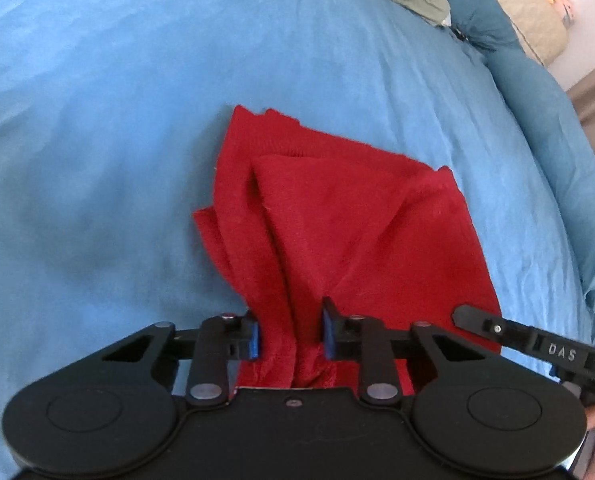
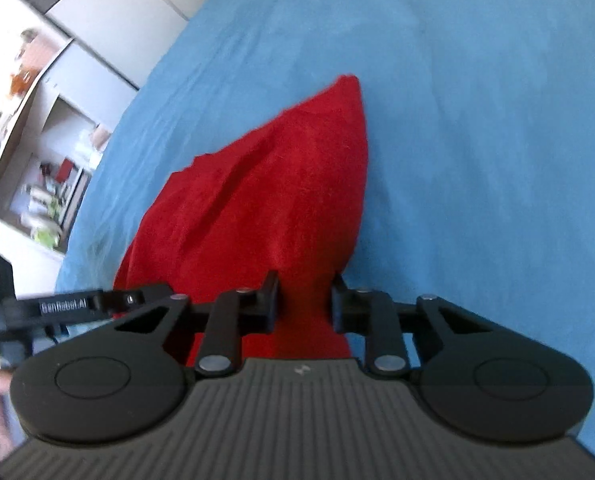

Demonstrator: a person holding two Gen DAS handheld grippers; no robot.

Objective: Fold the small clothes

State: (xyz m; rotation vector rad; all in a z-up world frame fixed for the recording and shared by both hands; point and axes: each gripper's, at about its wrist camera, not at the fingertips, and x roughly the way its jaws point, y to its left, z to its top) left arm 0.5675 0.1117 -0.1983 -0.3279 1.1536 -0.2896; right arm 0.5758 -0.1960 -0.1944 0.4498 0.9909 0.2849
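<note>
A red garment [image 1: 337,216] lies partly folded on a blue bedsheet [image 1: 97,120]; the left gripper [image 1: 291,338] has its jaws drawn in narrow on a bunched near edge, while the right gripper [image 2: 304,304] pinches the neighbouring corner the same way; the step in hand looks like seizing the near hem; the next move likely calls for lifting both corners together and carrying them evenly across.

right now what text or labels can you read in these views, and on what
"DAS" on the right hand-held gripper's finger, seen from the left wrist.
"GenRobot.AI" on the left hand-held gripper's finger, seen from the right wrist.
Items on the shelf are too blurred to read.
</note>
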